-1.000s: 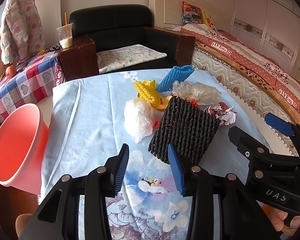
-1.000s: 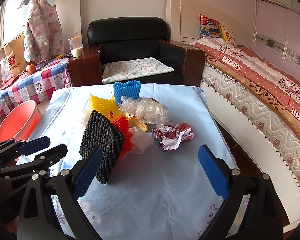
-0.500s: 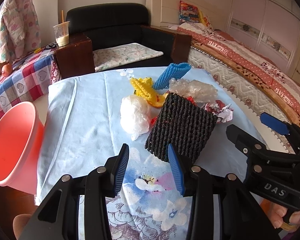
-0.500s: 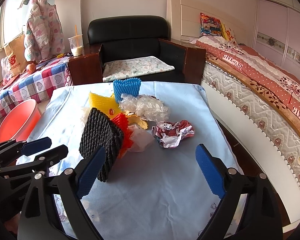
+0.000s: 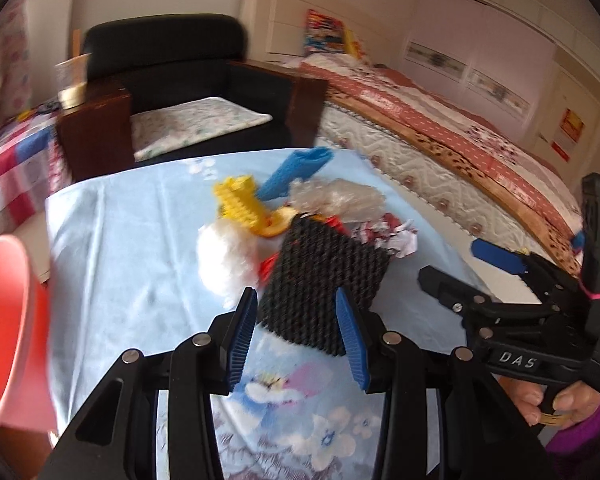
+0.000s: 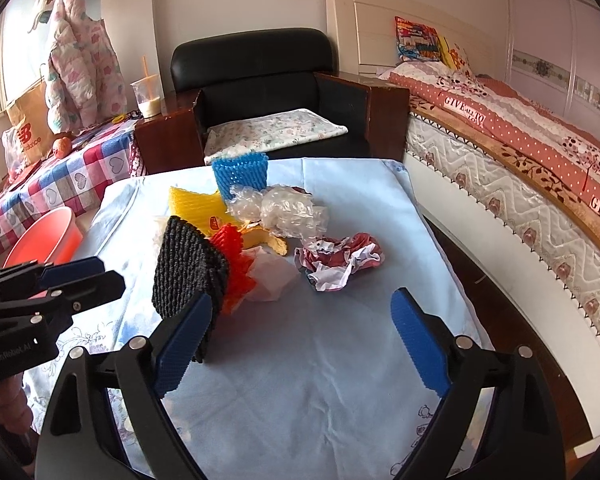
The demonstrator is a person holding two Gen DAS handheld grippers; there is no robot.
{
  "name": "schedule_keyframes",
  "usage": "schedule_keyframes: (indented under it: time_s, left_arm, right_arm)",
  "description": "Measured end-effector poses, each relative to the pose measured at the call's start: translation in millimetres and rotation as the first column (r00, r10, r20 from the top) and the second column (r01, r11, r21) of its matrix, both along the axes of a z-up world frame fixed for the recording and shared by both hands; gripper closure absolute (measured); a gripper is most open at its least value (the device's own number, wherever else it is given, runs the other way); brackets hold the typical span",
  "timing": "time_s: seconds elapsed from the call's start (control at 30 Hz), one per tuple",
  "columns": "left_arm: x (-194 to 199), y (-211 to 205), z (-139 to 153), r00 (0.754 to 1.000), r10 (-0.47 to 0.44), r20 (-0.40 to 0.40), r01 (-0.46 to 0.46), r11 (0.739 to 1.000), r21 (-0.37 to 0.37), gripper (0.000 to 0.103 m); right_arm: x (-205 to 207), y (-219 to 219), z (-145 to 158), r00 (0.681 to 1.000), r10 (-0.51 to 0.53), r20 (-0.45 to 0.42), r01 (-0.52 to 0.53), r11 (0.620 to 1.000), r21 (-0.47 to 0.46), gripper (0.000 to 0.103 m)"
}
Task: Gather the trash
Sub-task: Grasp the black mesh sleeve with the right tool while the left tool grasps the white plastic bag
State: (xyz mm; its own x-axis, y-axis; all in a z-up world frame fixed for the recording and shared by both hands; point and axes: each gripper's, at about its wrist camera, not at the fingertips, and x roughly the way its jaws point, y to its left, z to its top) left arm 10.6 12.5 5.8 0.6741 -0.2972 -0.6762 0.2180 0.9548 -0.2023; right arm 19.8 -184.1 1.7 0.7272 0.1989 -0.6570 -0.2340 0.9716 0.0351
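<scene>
- Black foam netting (image 5: pixel 324 280) is seen standing upright at the centre of the left wrist view, at the near edge of a pile of trash on a table covered with a pale blue cloth (image 5: pixel 120 248).
- The left gripper (image 5: pixel 296 334) fills the bottom of that view; its blue pads are set part-way apart on either side of the netting's lower edge, and whether they touch it cannot be told from the blurred picture.
- In the right wrist view the left gripper (image 6: pixel 80 276) is seen at the left edge, just beside the black netting (image 6: pixel 188 272).
- The right gripper (image 6: pixel 300 344) is shown at the bottom of its own view, spread wide over bare cloth with nothing between its pads.
- Behind the black netting lie red netting (image 6: pixel 232 264), yellow netting (image 6: pixel 196 208), blue netting (image 6: pixel 240 172), clear crumpled plastic (image 6: pixel 284 212) and a crumpled red and white wrapper (image 6: pixel 340 260).
- A white plastic bag (image 5: pixel 224 256) is seen left of the black netting in the left wrist view.
- A pink bucket (image 5: pixel 8 332) is seen at the left edge, beside the table.
</scene>
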Motion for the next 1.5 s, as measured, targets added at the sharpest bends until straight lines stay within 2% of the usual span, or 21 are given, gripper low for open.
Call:
schedule_keyframes:
  time_s: [0.27,0.37,0.43,0.47,0.6,0.77,0.83,0.9,0.93,1.0,1.17,1.27,1.43,1.47,1.5]
  left_arm:
    - [43.8,-12.3,-17.1,0.998,-0.059,-0.036,0.061,0.995,0.073,0.06]
    - [54.7,-11.2,-27.3,0.995,-0.075,-0.063,0.079,0.994,0.072,0.061]
    - [57.6,-10.8,-32.4,0.993,-0.091,-0.078,0.096,0.994,0.056,0.081]
    - [58.3,-11.1,-34.7,0.991,-0.101,-0.087,0.105,0.993,0.046,0.095]
    - [53.7,-10.9,-39.1,0.99,-0.115,-0.087,0.117,0.993,0.022,0.103]
    - [39.6,-1.2,-31.6,0.993,-0.097,-0.072,0.095,0.995,-0.024,0.103]
    - [31.1,6.5,-27.1,0.995,-0.084,-0.062,0.082,0.996,-0.03,0.097]
    - [23.8,13.8,-24.6,0.996,-0.068,-0.054,0.068,0.998,-0.012,0.062]
    - [21.9,17.4,-23.1,0.998,-0.053,-0.044,0.053,0.999,0.0,0.057]
    - [20.8,26.8,-21.1,0.999,-0.025,-0.034,0.025,1.0,0.015,0.057]
    - [37.8,48.2,-17.6,0.997,0.07,-0.036,-0.07,0.998,0.005,0.057]
    - [52.3,46.7,-18.1,0.996,0.082,-0.037,-0.081,0.997,0.015,0.057]
    - [76.7,37.6,-34.0,0.991,0.096,-0.092,-0.093,0.995,0.039,0.058]
    - [80.3,35.9,-38.6,0.989,0.098,-0.11,-0.093,0.995,0.047,0.063]
    - [81.0,36.1,-41.8,0.988,0.1,-0.119,-0.095,0.994,0.046,0.075]
  right_arm:
    - [13.1,-13.1,-5.1,1.0,-0.013,-0.026,0.014,0.999,0.029,0.012]
    - [18.8,-17.6,-5.9,0.999,-0.018,-0.034,0.019,0.999,0.036,0.012]
    - [23.6,-19.9,-6.2,0.999,-0.023,-0.036,0.024,0.999,0.037,0.012]
    - [25.2,-20.4,-6.4,0.999,-0.024,-0.037,0.026,0.999,0.038,0.012]
    - [33.8,-20.4,-5.8,0.999,-0.018,-0.046,0.021,0.998,0.055,0.013]
    - [39.9,-16.1,-2.0,0.998,0.008,-0.06,-0.003,0.997,0.082,0.016]
    - [39.7,-14.4,-0.5,0.997,0.036,-0.074,-0.027,0.993,0.113,0.016]
    - [37.3,-9.9,-0.5,0.993,0.073,-0.088,-0.06,0.988,0.141,0.016]
    - [35.6,-6.3,-1.2,0.992,0.089,-0.093,-0.075,0.987,0.145,0.017]
    - [32.1,4.0,-3.6,0.986,0.128,-0.108,-0.111,0.982,0.15,0.022]
    - [26.7,28.8,-13.6,0.967,0.202,-0.155,-0.176,0.97,0.166,0.027]
    - [28.9,42.7,-26.0,0.954,0.221,-0.201,-0.192,0.969,0.153,0.033]
    - [33.8,50.7,-41.5,0.935,0.231,-0.269,-0.187,0.966,0.179,0.045]
    - [34.9,51.9,-43.6,0.931,0.233,-0.28,-0.186,0.965,0.183,0.051]
    - [35.4,53.6,-46.2,0.926,0.238,-0.292,-0.188,0.964,0.188,0.057]
